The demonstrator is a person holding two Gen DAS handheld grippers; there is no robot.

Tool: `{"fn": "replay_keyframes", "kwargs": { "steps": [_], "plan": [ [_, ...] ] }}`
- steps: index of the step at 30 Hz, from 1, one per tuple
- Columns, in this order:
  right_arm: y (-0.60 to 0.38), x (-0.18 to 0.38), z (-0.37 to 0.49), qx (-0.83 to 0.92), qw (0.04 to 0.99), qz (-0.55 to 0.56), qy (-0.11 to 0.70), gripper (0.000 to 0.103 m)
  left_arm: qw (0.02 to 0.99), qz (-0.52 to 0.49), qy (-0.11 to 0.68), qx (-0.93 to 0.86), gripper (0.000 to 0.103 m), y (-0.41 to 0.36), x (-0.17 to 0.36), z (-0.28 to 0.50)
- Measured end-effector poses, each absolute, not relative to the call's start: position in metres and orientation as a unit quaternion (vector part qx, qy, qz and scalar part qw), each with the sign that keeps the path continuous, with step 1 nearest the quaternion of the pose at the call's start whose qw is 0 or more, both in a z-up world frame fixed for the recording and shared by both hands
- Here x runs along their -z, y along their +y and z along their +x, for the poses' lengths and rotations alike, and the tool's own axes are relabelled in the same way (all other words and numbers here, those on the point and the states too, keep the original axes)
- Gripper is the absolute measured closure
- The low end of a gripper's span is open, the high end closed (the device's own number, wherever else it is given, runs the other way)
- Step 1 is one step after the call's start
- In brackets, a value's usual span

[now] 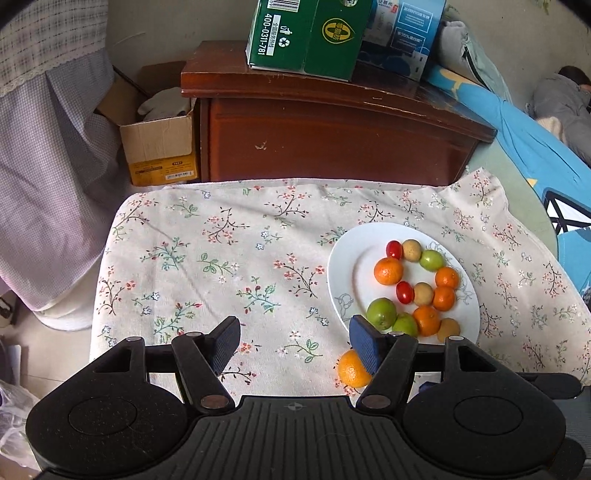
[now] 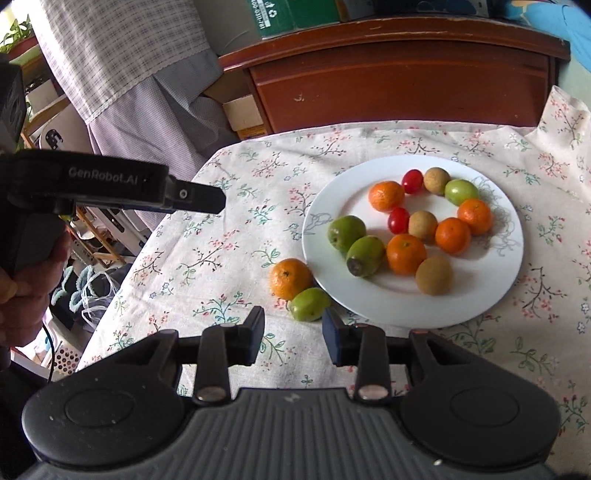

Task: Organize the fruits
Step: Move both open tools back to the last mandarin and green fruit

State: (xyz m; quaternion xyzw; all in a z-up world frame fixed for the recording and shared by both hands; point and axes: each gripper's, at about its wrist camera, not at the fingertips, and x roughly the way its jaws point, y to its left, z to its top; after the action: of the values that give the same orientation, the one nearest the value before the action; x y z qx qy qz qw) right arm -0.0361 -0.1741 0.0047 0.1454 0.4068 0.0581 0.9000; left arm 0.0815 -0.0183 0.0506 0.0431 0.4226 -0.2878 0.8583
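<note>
Soft daylight, mild shadows, fisheye-warped dark corners.

On my left wrist feed I read "400-0311-781" running sideways down the green carton [image 1: 295,37] on the wooden cabinet [image 1: 332,122], with a barcode above it, a recycling mark beside it and a yellow oval emblem on the next face; the blue box [image 1: 410,33] behind carries print too small to read; from the right wrist, "GenRobot.AI" stands on the left hand-held gripper [image 2: 110,184].
</note>
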Motion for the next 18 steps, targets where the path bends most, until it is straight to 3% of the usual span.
{"fn": "replay_keyframes", "kwargs": {
  "steps": [16, 18],
  "plan": [
    [-0.162, 0.021, -0.015, -0.025, 0.906, 0.117, 0.406, 0.067, 0.845, 0.045, 0.445, 0.293, 0.038, -0.024, -0.038, 0.084],
    [-0.161, 0.021, -0.015, -0.02, 0.908, 0.107, 0.405, 0.075, 0.842, 0.048, 0.449, 0.296, 0.038, -0.025, -0.035, 0.084]
  ]
}}
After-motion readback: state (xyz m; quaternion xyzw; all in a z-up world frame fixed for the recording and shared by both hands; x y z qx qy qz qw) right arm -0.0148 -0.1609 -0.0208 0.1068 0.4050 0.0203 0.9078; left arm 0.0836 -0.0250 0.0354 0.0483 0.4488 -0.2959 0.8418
